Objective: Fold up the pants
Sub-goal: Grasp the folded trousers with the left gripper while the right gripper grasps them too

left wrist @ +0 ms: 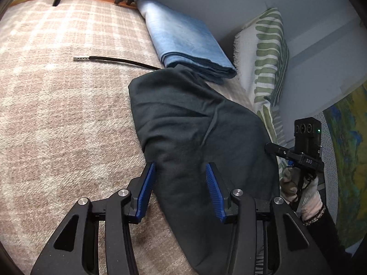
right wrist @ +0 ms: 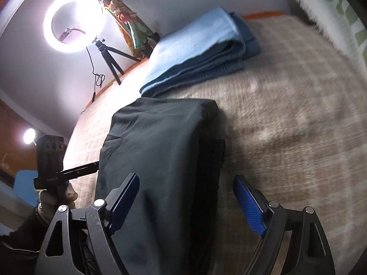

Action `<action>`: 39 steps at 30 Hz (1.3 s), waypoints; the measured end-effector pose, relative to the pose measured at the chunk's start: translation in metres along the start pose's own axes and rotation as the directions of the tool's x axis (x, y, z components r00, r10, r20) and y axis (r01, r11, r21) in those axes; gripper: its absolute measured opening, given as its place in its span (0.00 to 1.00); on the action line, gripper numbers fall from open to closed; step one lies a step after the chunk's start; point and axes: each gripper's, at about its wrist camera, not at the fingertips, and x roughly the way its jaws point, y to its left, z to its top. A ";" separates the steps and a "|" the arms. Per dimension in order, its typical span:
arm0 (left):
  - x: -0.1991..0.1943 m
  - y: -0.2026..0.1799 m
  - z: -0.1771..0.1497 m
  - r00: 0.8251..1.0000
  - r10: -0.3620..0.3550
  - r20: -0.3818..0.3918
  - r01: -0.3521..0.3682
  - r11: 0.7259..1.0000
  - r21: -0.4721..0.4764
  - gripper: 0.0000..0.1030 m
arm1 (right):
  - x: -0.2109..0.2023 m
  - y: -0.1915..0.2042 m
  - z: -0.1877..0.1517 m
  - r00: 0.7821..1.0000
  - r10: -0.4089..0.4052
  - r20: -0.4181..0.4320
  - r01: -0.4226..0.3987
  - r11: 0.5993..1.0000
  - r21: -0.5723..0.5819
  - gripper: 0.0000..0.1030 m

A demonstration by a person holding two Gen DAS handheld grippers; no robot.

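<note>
The dark pants [left wrist: 197,123] lie folded into a thick bundle on the plaid bed cover [left wrist: 57,105], directly ahead of and beneath both of my tools. In the left wrist view my left tool [left wrist: 181,178] hangs over the near part of the bundle with its blue pads [left wrist: 146,190] partly apart; the cloth runs between and under them, but the pads do not press on it, so this tool is open and holds nothing. In the right wrist view my right tool [right wrist: 185,197] stands spread wide over the same bundle, its left pad above the dark cloth and its right pad out over the bed cover, gripping nothing.

From the left tool, my gloved right hand [left wrist: 302,190] shows to the right, at the far edge of the pants, holding its own tool. From the right tool, my left hand [right wrist: 55,197] shows to the left, beside the pants.

Beyond the pants, further ahead of both tools, a folded blue garment [left wrist: 183,41] lies on the bed, touching or just overlapped by the far end of the bundle. A black drawstring [left wrist: 114,60] stretches out to the left of it. A green-striped pillow [left wrist: 268,52] leans to the right, and a lit ring light [right wrist: 73,20] on a small tripod stands ahead and left of the right tool.
</note>
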 end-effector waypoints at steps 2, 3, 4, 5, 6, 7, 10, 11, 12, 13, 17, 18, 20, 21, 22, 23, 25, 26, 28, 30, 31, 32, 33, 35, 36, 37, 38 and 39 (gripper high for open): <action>0.001 0.002 0.000 1.000 0.000 -0.004 0.000 1.000 -0.005 0.43 | 0.006 -0.006 0.000 1.000 0.024 -0.009 -0.024 1.000 0.020 0.83; 0.003 0.002 0.000 1.000 0.001 -0.005 -0.001 1.000 -0.008 0.43 | 0.008 -0.007 0.000 0.999 0.040 -0.012 -0.039 0.999 0.029 0.83; 0.004 0.003 0.000 1.000 0.000 -0.006 0.000 1.000 -0.009 0.43 | 0.009 -0.009 0.000 0.998 0.054 -0.012 -0.054 0.998 0.034 0.85; 0.004 0.003 0.000 1.000 -0.003 -0.004 0.003 1.000 -0.009 0.43 | 0.010 -0.011 0.000 0.997 0.071 -0.008 -0.071 0.997 0.035 0.85; 0.004 0.003 0.000 1.000 -0.007 0.001 0.007 1.000 -0.007 0.43 | 0.011 -0.011 0.001 0.997 0.081 -0.008 -0.081 0.996 0.033 0.85; 0.004 0.004 0.000 1.000 -0.011 0.003 0.011 1.000 -0.007 0.43 | 0.013 -0.011 0.001 0.995 0.100 -0.010 -0.100 0.995 0.030 0.85; 0.005 0.007 0.002 1.000 -0.031 0.007 0.031 0.999 -0.021 0.43 | 0.015 -0.013 0.001 0.988 0.152 -0.012 -0.151 0.988 0.027 0.84; 0.006 0.008 0.002 0.999 -0.044 0.008 0.044 0.999 -0.031 0.43 | 0.016 -0.013 0.002 0.985 0.172 -0.015 -0.172 0.985 0.031 0.82; 0.006 0.010 0.003 0.998 -0.054 0.011 0.054 0.998 -0.041 0.43 | 0.018 -0.013 0.002 0.982 0.188 -0.019 -0.188 0.982 0.035 0.80; 0.006 0.011 0.004 0.998 -0.060 0.014 0.060 0.997 -0.048 0.43 | 0.020 -0.011 0.001 0.981 0.191 -0.012 -0.191 0.981 0.032 0.76; 0.008 0.011 0.005 0.997 -0.065 0.027 0.067 0.997 -0.048 0.40 | 0.024 -0.012 -0.001 0.978 0.207 -0.010 -0.207 0.977 0.058 0.59; 0.009 0.010 0.006 0.997 -0.064 0.030 0.066 0.997 -0.048 0.40 | 0.024 -0.012 -0.002 0.979 0.204 -0.007 -0.203 0.977 0.060 0.53; 0.012 0.007 0.007 0.998 -0.053 0.034 0.055 0.998 -0.044 0.37 | 0.019 -0.010 -0.005 0.982 0.190 -0.003 -0.190 0.981 0.048 0.46; 0.013 0.005 0.007 0.999 -0.044 0.030 0.045 0.998 -0.037 0.31 | 0.017 -0.006 -0.005 0.984 0.178 0.001 -0.178 0.983 0.038 0.44; 0.016 0.002 0.007 0.999 -0.035 0.031 0.037 0.999 -0.034 0.27 | 0.016 -0.003 -0.004 0.986 0.168 0.003 -0.168 0.985 0.031 0.41; 0.017 0.002 0.007 0.999 -0.026 0.031 0.027 0.999 -0.034 0.26 | 0.014 0.001 -0.004 0.988 0.151 0.003 -0.151 0.988 0.021 0.40; 0.016 -0.001 0.006 0.999 -0.005 0.039 0.006 1.000 -0.023 0.19 | 0.012 0.010 -0.003 0.993 0.119 0.005 -0.119 0.993 0.004 0.38; 0.015 -0.002 0.005 0.999 0.005 0.045 -0.004 1.000 -0.015 0.17 | 0.009 0.015 -0.002 0.995 0.100 0.008 -0.100 0.995 -0.009 0.37; 0.012 -0.009 0.004 0.998 0.028 0.061 -0.030 0.999 0.020 0.13 | 0.005 0.027 -0.002 0.998 0.054 0.012 -0.054 0.998 -0.042 0.36; 0.007 -0.018 0.002 0.995 0.051 0.081 -0.057 0.996 0.070 0.10 | 0.002 0.037 -0.002 1.000 0.015 0.021 -0.013 0.997 -0.078 0.35; 0.005 -0.022 0.002 0.994 0.057 0.089 -0.064 0.994 0.087 0.09 | 0.001 0.043 -0.002 1.000 -0.007 0.028 0.010 0.995 -0.099 0.34; 0.003 -0.025 0.001 0.993 0.060 0.098 -0.070 0.992 0.103 0.08 | -0.001 0.048 -0.002 0.999 -0.023 0.034 0.026 0.993 -0.112 0.34; 0.000 -0.031 0.000 0.992 0.062 0.108 -0.076 0.989 0.126 0.06 | -0.003 0.052 -0.002 0.999 -0.035 0.042 0.040 0.991 -0.124 0.34; -0.005 -0.037 -0.001 0.989 0.070 0.127 -0.089 0.985 0.150 0.06 | -0.007 0.061 -0.003 0.997 -0.048 0.061 0.056 0.989 -0.136 0.34; -0.006 -0.040 -0.002 0.988 0.069 0.135 -0.091 0.983 0.160 0.05 | -0.011 0.065 -0.003 0.996 -0.051 0.071 0.061 0.988 -0.143 0.33; -0.009 -0.043 -0.003 0.987 0.072 0.146 -0.098 0.980 0.173 0.05 | -0.014 0.069 -0.003 0.995 -0.054 0.083 0.066 0.986 -0.152 0.33; -0.012 -0.046 -0.004 0.984 0.074 0.160 -0.103 0.977 0.186 0.05 | -0.018 0.072 -0.004 0.994 -0.055 0.092 0.069 0.985 -0.160 0.33; -0.015 -0.049 -0.004 0.983 0.073 0.168 -0.106 0.975 0.195 0.05 | -0.021 0.076 -0.004 0.993 -0.057 0.101 0.073 0.983 -0.169 0.33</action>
